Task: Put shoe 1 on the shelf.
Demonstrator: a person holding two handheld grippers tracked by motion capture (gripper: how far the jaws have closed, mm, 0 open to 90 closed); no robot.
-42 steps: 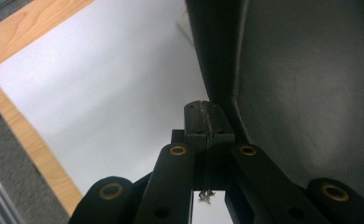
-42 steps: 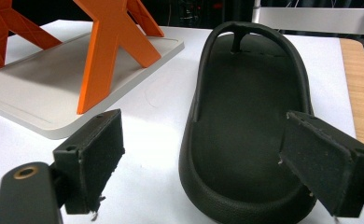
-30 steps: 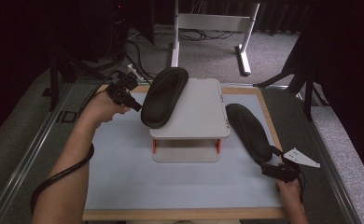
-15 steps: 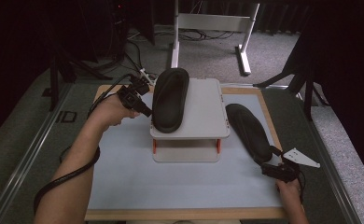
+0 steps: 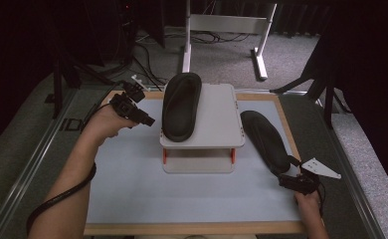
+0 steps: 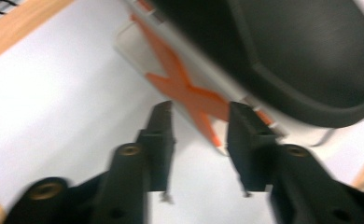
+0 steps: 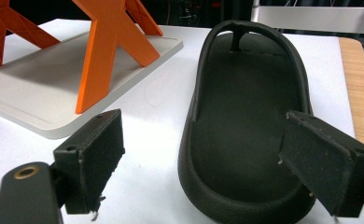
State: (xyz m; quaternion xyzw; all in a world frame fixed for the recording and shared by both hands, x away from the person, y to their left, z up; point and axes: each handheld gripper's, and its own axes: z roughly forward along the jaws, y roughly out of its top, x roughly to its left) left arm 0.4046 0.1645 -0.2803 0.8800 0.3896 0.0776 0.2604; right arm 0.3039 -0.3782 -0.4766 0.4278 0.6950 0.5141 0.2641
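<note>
Lying lengthwise on the top of the small grey two-tier stand with orange cross-shaped legs (image 5: 217, 119), the first black rubber flip-flop sandal (image 5: 181, 105) runs its long axis from the near edge of the stand toward the far edge, tilted slightly rightward at the far end, and hangs a little over the stand's left side. The second black rubber flip-flop sandal (image 5: 264, 141) lies flat on the pale blue table mat (image 5: 132, 184), just right of the stand, its long axis slanting from far-left to near-right.

The left gripper (image 5: 143, 117) hovers just left of the stand; its jaws have just been opening and stand partly apart with nothing between them. The left gripper view adds the underside detail: an orange leg (image 6: 189, 91) and the sandal's rounded end (image 6: 306, 60) overhanging the shelf, blurred.

The right gripper (image 5: 287, 175) sits at the near end of the second sandal. The right gripper view shows its jaws spread wide, the heel (image 7: 245, 186) between them but the pads not pressing it, and the toe strap (image 7: 238, 35) at the far end, pointing away.
</note>
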